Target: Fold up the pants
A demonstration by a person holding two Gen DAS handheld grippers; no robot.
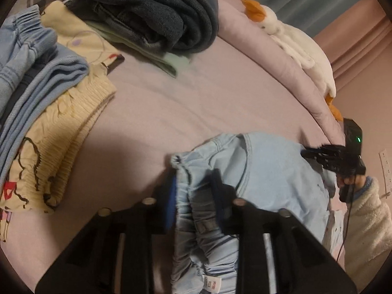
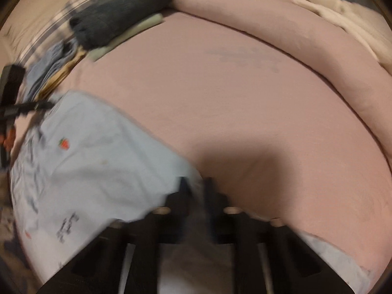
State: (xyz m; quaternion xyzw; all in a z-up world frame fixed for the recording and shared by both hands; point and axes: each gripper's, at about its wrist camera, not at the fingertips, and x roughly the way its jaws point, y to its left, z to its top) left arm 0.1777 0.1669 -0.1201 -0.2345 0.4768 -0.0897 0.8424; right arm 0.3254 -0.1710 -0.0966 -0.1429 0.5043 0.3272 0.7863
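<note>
Pale blue pants [image 1: 272, 171] lie on the pink bed sheet [image 1: 196, 103], held up at two ends. My left gripper [image 1: 194, 196] is shut on their gathered elastic waistband, whose white label hangs near the bottom edge. In the same view the right gripper [image 1: 308, 152] shows at the far side of the cloth, gripped by a hand in a fluffy white sleeve [image 1: 367, 225]. In the blurred right wrist view, my right gripper [image 2: 197, 187] is shut on an edge of the pants [image 2: 85, 171], which carry a small strawberry print. The left gripper [image 2: 44, 104] shows at far left.
Folded clothes are stacked at the left: light blue pieces [image 1: 36, 83] on a yellow printed garment [image 1: 66, 132]. Dark denim [image 1: 152, 9] sits on a pale green piece at the back. A white plush duck [image 1: 294, 41] lies on the rolled pink duvet [image 1: 281, 68] at right.
</note>
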